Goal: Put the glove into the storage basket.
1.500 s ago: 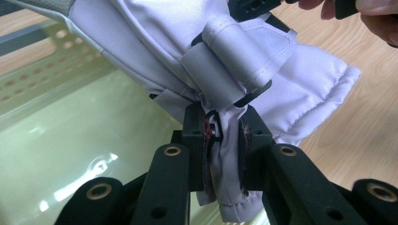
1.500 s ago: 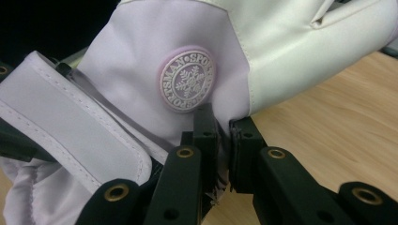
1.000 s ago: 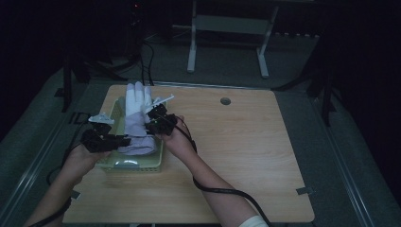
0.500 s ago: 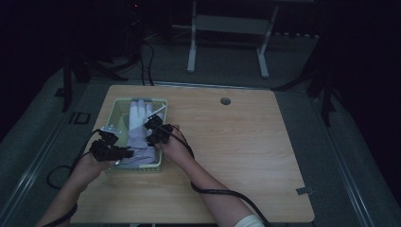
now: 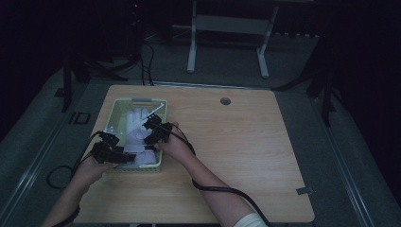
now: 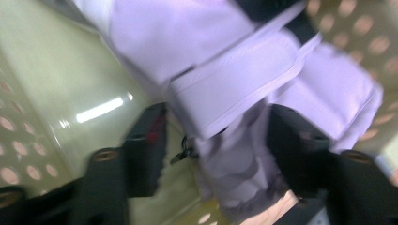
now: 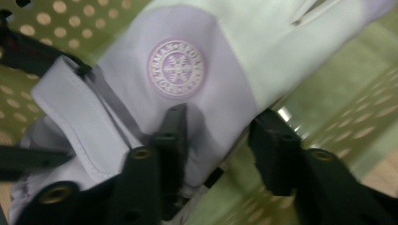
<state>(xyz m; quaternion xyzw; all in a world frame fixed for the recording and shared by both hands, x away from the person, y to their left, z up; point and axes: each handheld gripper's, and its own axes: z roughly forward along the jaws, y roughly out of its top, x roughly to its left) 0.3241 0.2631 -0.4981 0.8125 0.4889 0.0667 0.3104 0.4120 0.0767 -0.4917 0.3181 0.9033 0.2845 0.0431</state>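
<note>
High view: both hands reach into a pale green perforated basket (image 5: 162, 109) at the near-left corner of the bench (image 5: 246, 142), and a white-and-lilac glove (image 5: 135, 130) lies inside it, between the left hand-held gripper (image 5: 109, 152) and the right hand-held gripper (image 5: 156, 132).

In the left gripper view, the jaws stand spread and have just been opening; the glove's cuff and strap (image 6: 234, 89) lie between them, but the pads do not appear to press on the fabric. In the right gripper view, the jaws are likewise spread and have just been opening, with the edge of the glove (image 7: 187, 70) below its round badge (image 7: 177, 68) between them and one jaw resting against the cloth.

Risks, as I judge them: loose fabric could snag on a jaw tip as a hand-held gripper lifts away, dragging the glove back out or over the basket wall. The open strap looks likeliest to catch. A jaw could also knock the light basket and shift it on the bench.

The basket holds the glove; nothing else can be made out in it.
</note>
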